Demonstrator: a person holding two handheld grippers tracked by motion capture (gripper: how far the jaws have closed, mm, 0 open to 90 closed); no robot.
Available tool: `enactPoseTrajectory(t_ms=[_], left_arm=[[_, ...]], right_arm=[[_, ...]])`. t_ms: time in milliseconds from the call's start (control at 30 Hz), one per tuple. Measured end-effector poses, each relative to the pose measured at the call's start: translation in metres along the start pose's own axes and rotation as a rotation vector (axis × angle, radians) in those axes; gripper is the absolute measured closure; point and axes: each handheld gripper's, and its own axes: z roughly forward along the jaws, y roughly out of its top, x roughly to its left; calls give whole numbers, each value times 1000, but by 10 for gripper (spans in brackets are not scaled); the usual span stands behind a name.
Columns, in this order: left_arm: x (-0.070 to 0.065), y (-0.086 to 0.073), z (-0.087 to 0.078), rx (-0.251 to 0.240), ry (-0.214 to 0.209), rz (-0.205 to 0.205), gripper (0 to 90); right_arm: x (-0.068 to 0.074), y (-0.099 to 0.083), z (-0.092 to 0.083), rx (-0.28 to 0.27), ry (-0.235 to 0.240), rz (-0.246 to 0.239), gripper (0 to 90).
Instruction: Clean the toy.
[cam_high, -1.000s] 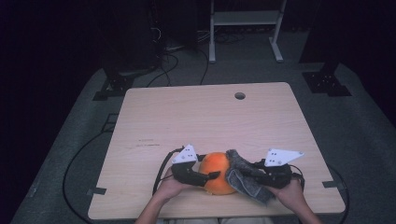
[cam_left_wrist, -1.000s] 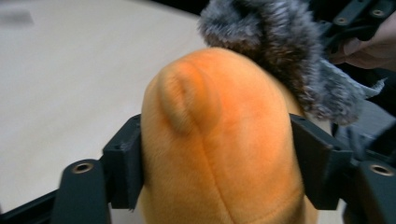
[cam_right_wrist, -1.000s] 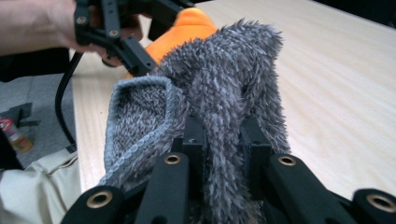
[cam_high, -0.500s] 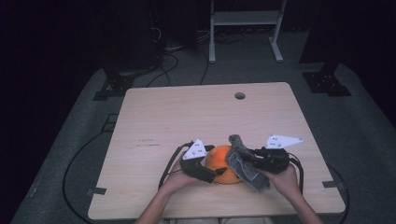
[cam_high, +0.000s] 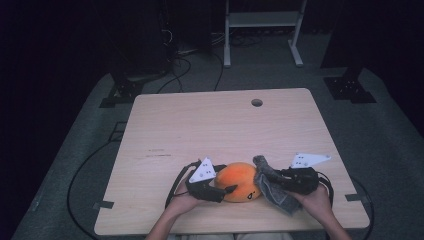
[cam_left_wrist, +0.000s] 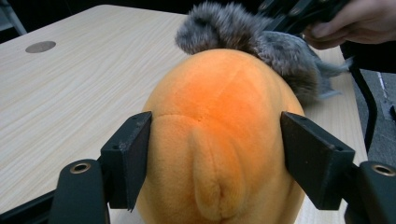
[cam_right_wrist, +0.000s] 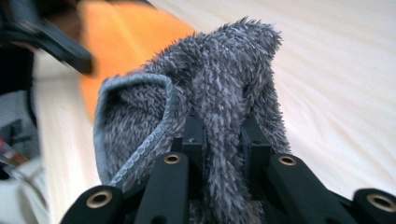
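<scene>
High view first: a person's 2 hands come in from the near edge of a pale wooden table (cam_high: 200, 125), each holding a black gripper. Between them, close to that near edge, sits an orange plush toy (cam_high: 240, 181). The left gripper (cam_high: 220, 192) lies against the toy's left side, with its grey plate tilted up just behind the jaws. The right gripper (cam_high: 272, 181) sits just beside the toy's right side, and a grey fuzzy cloth (cam_high: 274, 189) hangs from its tip, draping down toward the person and touching the toy.

Left gripper view — the toy (cam_left_wrist: 224, 135) stands straight ahead of the jaws and between them, its rounded body bulging up past both pads. The left gripper (cam_left_wrist: 215, 154) has just been closing after a brief widening; the pads (cam_left_wrist: 133, 154) sit at the toy's flanks, the left pad right against the plush, and whether they truly press in cannot be told. Beyond the toy's top, the cloth (cam_left_wrist: 261, 42) rests on its far side, and the other hand (cam_left_wrist: 359, 21) shows farther off above it.

Right gripper view — the right gripper (cam_right_wrist: 223, 140) is clenched on the cloth (cam_right_wrist: 205, 84), which is pinched between the 2 narrow jaws and rises from them in a folded, shaggy bunch with a stitched hem curling to the left. Behind the cloth, to the upper left, the toy (cam_right_wrist: 126, 42) shows as a blurred orange patch.
</scene>
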Motion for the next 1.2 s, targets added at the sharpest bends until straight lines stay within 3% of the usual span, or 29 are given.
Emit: enactPoseTrajectory(t_ms=[200,300,367,467,533,667,767,800,833,900,967,1000,1067,1133,1200], left_arm=[[1,0,-2,10,-7,-13,226],[4,1,1,85,-17,-74,80],[5,-1,3,108,-23,-86,60],[2,-1,2,77,7,-50,206],[-2,1,3,19,35,-9,294],[6,13,15,-75,80,25,345],[19,22,30,-62,106,52,340],[22,21,32,-53,106,54,332],[25,21,36,-16,102,54,321],[29,18,37,21,74,23,225],[31,19,31,7,64,-31,130],[31,20,26,-23,62,-56,90],[32,20,19,-80,52,-94,96],[31,19,18,-41,52,-75,211],[28,15,17,-12,32,-86,265]], right_arm=[[14,20,-5,-114,79,-36,750],[24,25,6,-81,83,-78,749],[26,21,12,-69,61,-87,749],[21,16,8,-70,64,-59,749],[17,16,4,-79,65,-38,750],[10,26,-3,-97,30,-47,751],[-1,39,-2,-105,-33,-51,751],[-7,41,0,-105,-40,-31,753],[-11,41,3,-104,-40,-16,754],[-16,37,12,-72,-34,6,754],[-11,30,18,-80,-18,-7,754],[-6,28,18,-79,-16,-28,754],[3,30,17,-68,-18,-81,753],[11,32,16,-60,-4,-114,753],[16,29,14,-56,-10,-129,752]])
